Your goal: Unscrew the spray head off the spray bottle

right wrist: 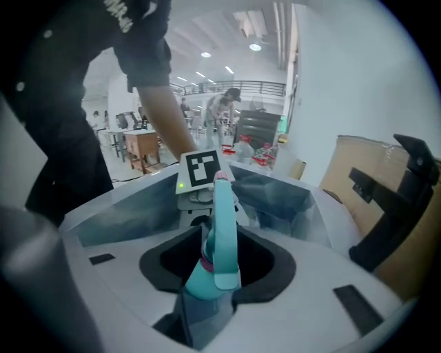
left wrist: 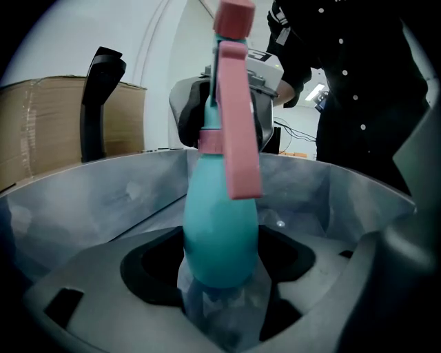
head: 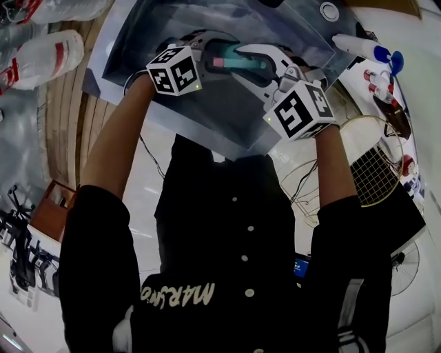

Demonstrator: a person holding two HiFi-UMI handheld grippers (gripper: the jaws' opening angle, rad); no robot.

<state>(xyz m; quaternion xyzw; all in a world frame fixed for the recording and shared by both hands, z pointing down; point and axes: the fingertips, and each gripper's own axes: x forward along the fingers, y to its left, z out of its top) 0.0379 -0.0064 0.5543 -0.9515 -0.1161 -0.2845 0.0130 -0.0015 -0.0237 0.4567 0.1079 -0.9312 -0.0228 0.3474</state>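
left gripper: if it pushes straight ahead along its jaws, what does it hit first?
The spray bottle, held between its jaws. Past the pink spray head, the right gripper faces it and would likely be next, though depth is unclear.

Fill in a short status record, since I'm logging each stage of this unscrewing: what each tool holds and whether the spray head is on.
spray bottle: teal, held up between both tools above the grey tray
spray head: pink trigger and nozzle, seated on the bottle at a pink collar
left tool: shut on the bottle's lower body
right tool: shut on the bottle at the neck, by the collar
stage: head not yet off
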